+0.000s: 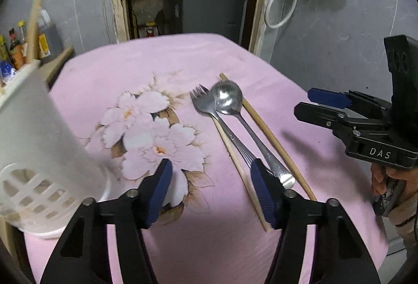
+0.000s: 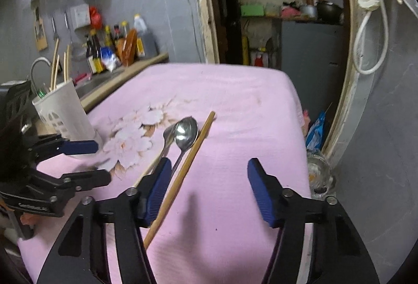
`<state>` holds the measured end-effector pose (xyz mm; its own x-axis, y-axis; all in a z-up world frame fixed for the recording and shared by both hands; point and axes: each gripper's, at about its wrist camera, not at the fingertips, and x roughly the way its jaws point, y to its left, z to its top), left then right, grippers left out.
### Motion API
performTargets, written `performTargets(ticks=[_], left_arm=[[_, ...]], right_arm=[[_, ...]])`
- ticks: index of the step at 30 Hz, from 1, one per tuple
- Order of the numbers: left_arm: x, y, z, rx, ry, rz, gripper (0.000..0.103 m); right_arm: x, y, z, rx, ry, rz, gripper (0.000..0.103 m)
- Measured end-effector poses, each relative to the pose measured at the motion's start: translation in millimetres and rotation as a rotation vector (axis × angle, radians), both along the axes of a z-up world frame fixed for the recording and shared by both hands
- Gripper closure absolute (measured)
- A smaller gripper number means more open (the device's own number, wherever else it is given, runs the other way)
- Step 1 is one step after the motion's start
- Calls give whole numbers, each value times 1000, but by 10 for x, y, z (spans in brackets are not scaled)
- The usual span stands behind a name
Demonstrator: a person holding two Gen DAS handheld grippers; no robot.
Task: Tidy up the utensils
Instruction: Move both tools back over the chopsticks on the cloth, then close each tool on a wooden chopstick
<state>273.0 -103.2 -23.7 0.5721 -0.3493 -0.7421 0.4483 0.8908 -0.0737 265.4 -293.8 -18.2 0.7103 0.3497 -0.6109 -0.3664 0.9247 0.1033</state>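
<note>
A shiny metal spoon [image 1: 230, 101] and a metal fork [image 1: 206, 103] lie side by side on the pink cloth with white flowers [image 1: 146, 127] that covers the table. The spoon's bowl rests partly on the fork's head. Two long wooden chopsticks [image 1: 269, 137] lie along them, one on each side. A white plastic holder with holes [image 2: 65, 111] stands at the left edge of the cloth, with more chopsticks in it. The left gripper [image 1: 211, 192] is wide open, holding nothing; its right finger sits over the fork handle. The right gripper [image 2: 206, 190] is wide open too, with one chopstick just beside its left finger.
</note>
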Motion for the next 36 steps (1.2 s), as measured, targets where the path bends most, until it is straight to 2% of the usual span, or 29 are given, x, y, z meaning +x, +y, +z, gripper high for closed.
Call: performTargets(ticks=[3,9,15,23,25,27,29,36], left_arm=[[106,-24,-74,-10,53,-11,61],[285,-63,-175,-32,115,-19,70],[398,-69,-192,-47,141,-14,76],[581,2,-195,-107,192,38,88],[606,15,-201,-105,197,47,92],[627,17,-207,-90,200,57,100],[611,-3,-191,-89,204,66,100],[425,43,-177,-73,216,77,100]], right_arm=[[106,49,-47,-10,37,20,57],[290,177,-113,-40,92,59,67],[422,310,-175,-105,130,82,71],[581,423,-216,-140,172,103,71],[591,436,-213,-152,170,93,75],[581,420,-205,-149,173,95,84],[547,405,-185,-147,172,100,93],[352,357,-161,-178,171,108,96]])
